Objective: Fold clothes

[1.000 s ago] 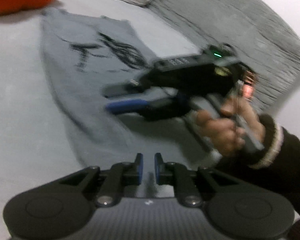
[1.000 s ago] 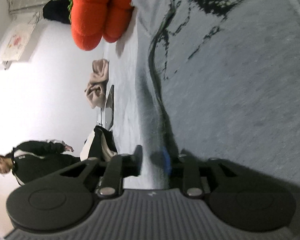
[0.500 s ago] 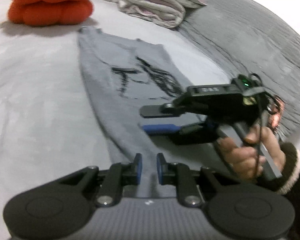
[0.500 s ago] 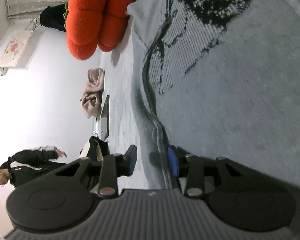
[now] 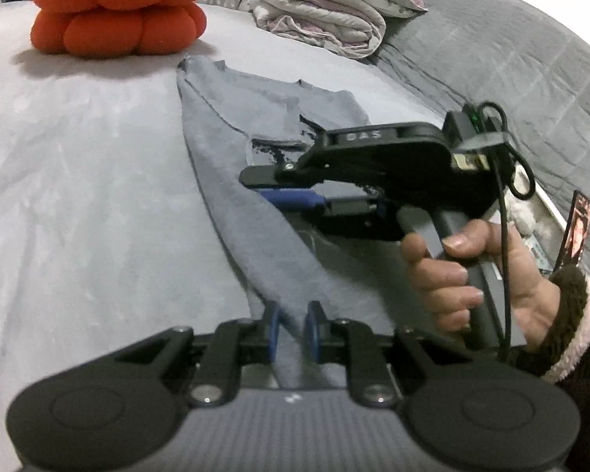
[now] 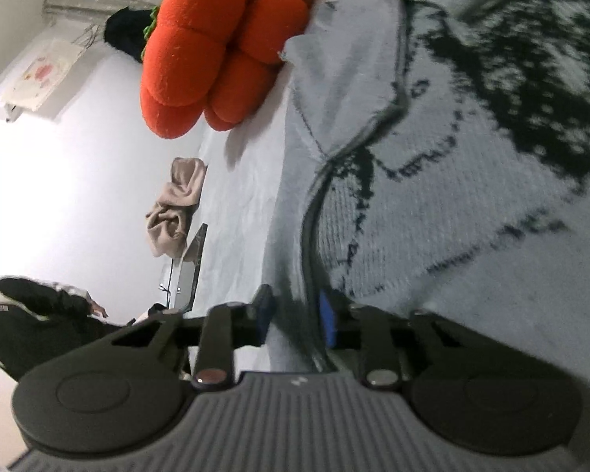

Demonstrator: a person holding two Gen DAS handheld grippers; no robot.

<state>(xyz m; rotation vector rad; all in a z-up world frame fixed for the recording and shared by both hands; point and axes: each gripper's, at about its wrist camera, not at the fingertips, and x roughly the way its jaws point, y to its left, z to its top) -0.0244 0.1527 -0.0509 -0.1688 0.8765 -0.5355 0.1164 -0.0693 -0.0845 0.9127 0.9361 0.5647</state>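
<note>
Two tongs work on one grey knitted sweater (image 5: 263, 165) that lies spread on the pale bed (image 5: 78, 196), with the red-orange cushion (image 5: 116, 8) as the landmark at the bed's far end. The sweater starts just in front of that cushion and runs away from it toward the cameras; its black pattern (image 6: 531, 90) sits on the half further from the cushion.

The left tongs (image 5: 293, 324) sit at the sweater's end furthest from the cushion. Their blue-padded fingers (image 5: 273, 326) stand narrow, and a raised ridge of the grey knit runs up between them, pinched there.

The right tongs (image 5: 283, 188) lie on their side, nearer the cushion than the left ones, over the patterned part of the sweater. A hand (image 5: 472, 271) with a dark, fleece-lined cuff (image 5: 570, 314) holds their grip. Seen from their own camera, these right tongs (image 6: 295, 316) have a dark fold of the sweater's edge between the fingers, and the jaws are closing on it; that view is blurred, and a gap shows beside one pad, so I cannot tell that they press the cloth.

Beside the cushion, to its right in the left view, a folded quilt (image 5: 318, 8) rests against a grey blanket (image 5: 491, 63). In the right view, a beige cloth (image 6: 177, 204) lies on the bed short of the cushion, and a person in dark clothes (image 6: 31, 322) stands off the bed's edge.
</note>
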